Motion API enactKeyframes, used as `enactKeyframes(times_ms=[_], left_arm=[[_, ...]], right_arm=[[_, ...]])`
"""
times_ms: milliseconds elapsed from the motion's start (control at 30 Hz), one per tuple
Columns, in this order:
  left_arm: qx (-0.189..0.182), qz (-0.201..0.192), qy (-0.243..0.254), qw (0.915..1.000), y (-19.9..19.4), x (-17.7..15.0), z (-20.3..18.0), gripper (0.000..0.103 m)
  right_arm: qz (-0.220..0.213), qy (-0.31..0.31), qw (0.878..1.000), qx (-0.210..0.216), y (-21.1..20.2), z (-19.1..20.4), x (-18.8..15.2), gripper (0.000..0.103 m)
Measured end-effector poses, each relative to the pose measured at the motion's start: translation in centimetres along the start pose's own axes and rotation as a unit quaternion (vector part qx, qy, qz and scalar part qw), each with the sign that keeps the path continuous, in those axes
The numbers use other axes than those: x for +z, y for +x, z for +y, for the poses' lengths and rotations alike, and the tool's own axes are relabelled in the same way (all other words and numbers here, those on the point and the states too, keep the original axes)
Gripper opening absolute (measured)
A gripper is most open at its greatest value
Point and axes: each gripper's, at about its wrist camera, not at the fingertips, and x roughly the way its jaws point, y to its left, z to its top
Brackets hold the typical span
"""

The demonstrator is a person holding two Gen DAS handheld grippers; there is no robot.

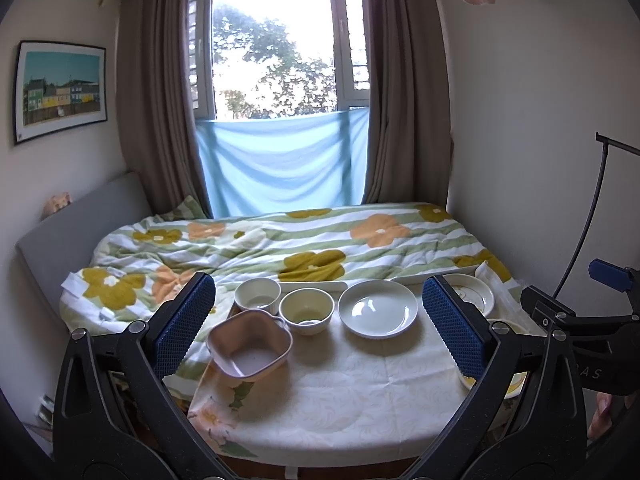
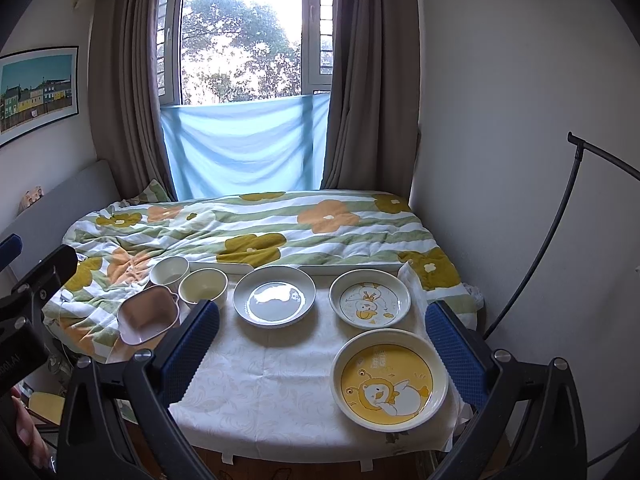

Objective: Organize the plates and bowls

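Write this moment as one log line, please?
left gripper: open, empty | right gripper: open, empty | three plates, three bowls: unstacked on table

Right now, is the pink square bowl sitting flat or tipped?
Tipped. The pink square bowl rests half off the table's left edge, leaning toward the camera; its inside looks empty in both views.

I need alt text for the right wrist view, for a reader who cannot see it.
The open right gripper hovers over a small table with three plates: a yellow duck plate nearest, a paler duck plate and a plain white plate behind. At left stand two cream bowls and a pink square bowl; a flowered bed lies beyond.
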Motion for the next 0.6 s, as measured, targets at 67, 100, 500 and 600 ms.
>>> enactKeyframes(times_ms=[67, 100, 500, 600], left_arm=[[-0.001, 0.0, 0.0, 1.0, -0.1, 0.0, 0.0, 0.103], [-0.001, 0.0, 0.0, 1.0, -0.1, 0.0, 0.0, 0.103], [-0.076, 0.049, 0.018, 0.9958, 3.9, 0.4, -0.6, 0.103], [-0.107, 0.066, 0.033, 0.9915, 5.8, 0.0, -2.3, 0.103]], right_arm=[[0.0, 0.001, 1.0, 0.0, 0.0, 0.0, 0.0, 0.103], [0.0, 0.001, 1.0, 0.0, 0.1, 0.0, 0.0, 0.103], [0.045, 0.035, 0.998, -0.013, 0.7, -1.6, -1.4, 0.103], [0.066, 0.054, 0.996, -0.025, 1.1, -3.4, -2.4, 0.103]])
